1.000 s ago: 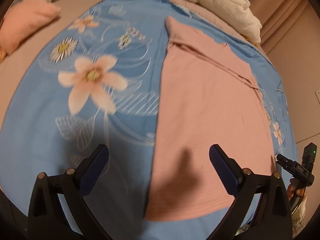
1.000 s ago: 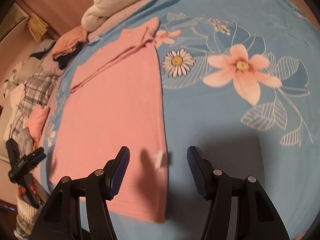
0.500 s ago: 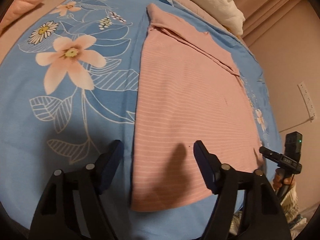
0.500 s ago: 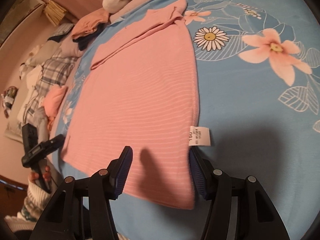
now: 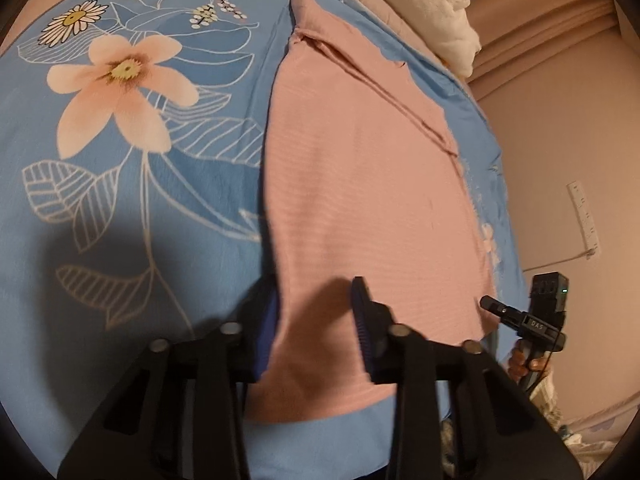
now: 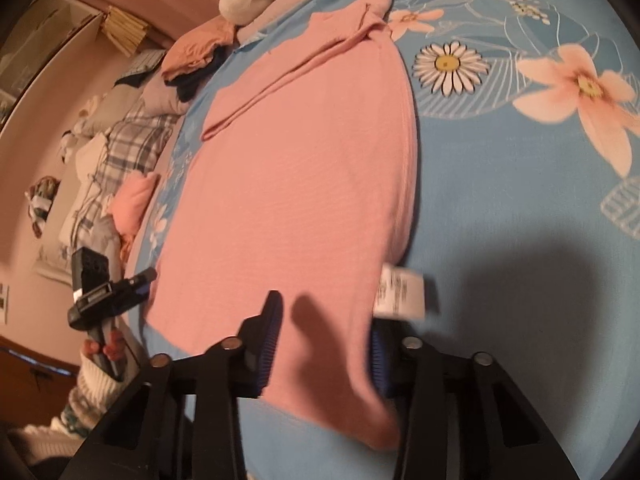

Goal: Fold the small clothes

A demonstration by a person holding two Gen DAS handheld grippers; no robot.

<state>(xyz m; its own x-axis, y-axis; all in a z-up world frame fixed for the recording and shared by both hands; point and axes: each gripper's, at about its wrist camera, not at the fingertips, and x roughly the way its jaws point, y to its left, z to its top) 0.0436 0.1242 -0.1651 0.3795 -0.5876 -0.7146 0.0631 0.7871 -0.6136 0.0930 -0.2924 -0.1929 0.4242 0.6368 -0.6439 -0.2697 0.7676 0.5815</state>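
Observation:
A pink garment (image 5: 360, 180) lies flat on a blue flowered sheet (image 5: 120, 240), collar end far away. My left gripper (image 5: 314, 316) straddles its near left corner. Its jaws are closing, with the cloth edge between the pads and a gap still showing. In the right wrist view the same garment (image 6: 300, 180) fills the middle, and a white care label (image 6: 400, 292) sticks out at its near right edge. My right gripper (image 6: 324, 328) spans that corner. Its jaws are closing too, with cloth between them. Each view shows the other gripper beside the bed: right gripper (image 5: 524, 320), left gripper (image 6: 108, 296).
A rolled white blanket (image 5: 432, 12) lies past the garment's far end. Loose clothes (image 6: 192, 52), a plaid cloth (image 6: 128, 140) and a folded pink piece (image 6: 134, 200) lie along the left of the bed. A wall with a socket strip (image 5: 584, 216) stands on the right.
Both grippers tipped down onto the garment's near corners and their jaws narrowed around the cloth. The white label came into plain view beside the right gripper's right finger.

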